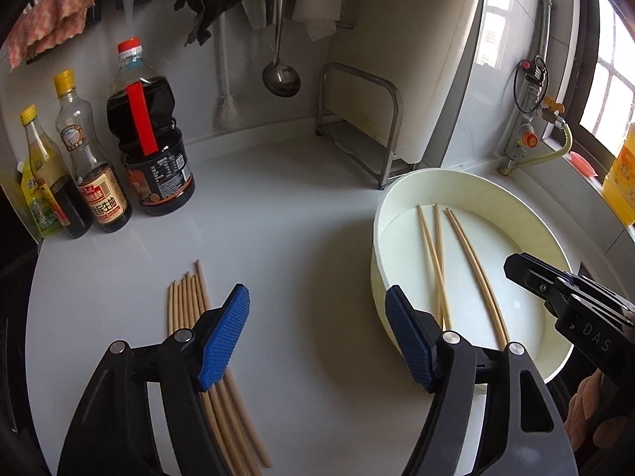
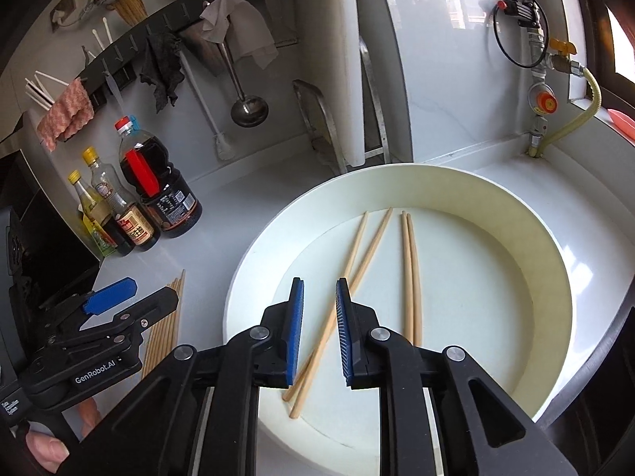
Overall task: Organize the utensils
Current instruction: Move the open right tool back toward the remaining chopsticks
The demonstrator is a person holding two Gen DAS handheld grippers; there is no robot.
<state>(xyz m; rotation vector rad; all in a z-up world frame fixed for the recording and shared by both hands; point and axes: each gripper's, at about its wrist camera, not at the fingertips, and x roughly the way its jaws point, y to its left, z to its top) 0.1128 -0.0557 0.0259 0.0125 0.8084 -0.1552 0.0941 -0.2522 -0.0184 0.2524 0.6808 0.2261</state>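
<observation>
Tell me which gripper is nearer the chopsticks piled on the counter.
Left. The left gripper hangs open right beside the counter chopsticks; the right gripper is over the white bowl.

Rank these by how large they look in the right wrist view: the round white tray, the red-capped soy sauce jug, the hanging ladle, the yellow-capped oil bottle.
1. Round white tray, nearest the camera, by far the largest.
2. Red-capped soy sauce jug.
3 and 4. Hanging ladle and yellow-capped oil bottle: too alike in apparent length to separate.

four wooden chopsticks (image 2: 410,273) flat inside round white tub (image 2: 528,238); loose bundle (image 1: 188,301) on counter
</observation>
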